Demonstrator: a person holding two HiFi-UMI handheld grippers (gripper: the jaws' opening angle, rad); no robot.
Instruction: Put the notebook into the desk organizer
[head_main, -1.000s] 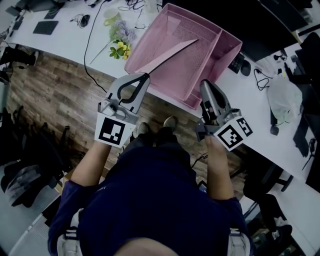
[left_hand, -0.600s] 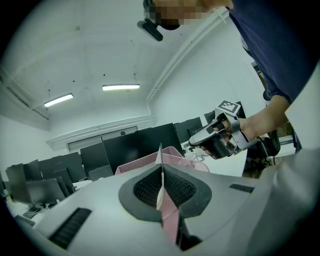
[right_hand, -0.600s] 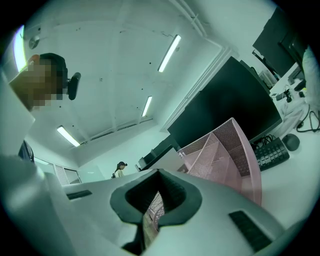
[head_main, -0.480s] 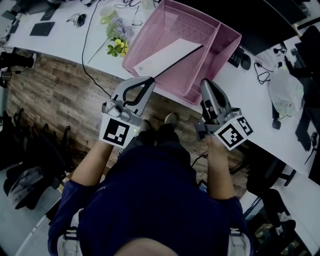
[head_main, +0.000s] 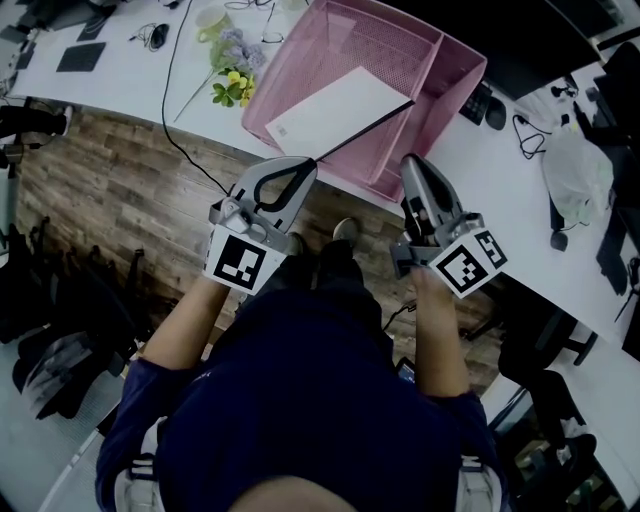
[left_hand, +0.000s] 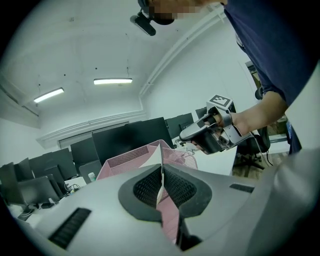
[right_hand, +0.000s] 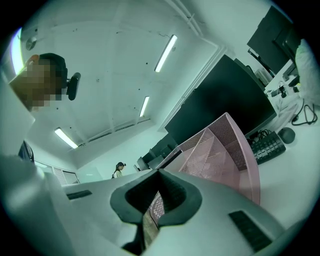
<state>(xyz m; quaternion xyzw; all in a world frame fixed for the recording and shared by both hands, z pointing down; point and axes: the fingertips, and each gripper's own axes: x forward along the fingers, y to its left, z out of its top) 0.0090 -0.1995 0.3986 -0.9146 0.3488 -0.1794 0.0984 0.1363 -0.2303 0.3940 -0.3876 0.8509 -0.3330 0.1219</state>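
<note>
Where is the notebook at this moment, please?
In the head view it is at upper centre: the notebook slants over the larger, left compartment of the pink desk organizer, its near corner pinched in the jaws of the left gripper.

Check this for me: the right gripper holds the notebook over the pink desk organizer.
Wrong gripper. The left gripper is shut on the notebook and holds it over the pink desk organizer; the right gripper holds nothing. The head view shows it, and the left gripper view shows the notebook between its jaws.
</note>
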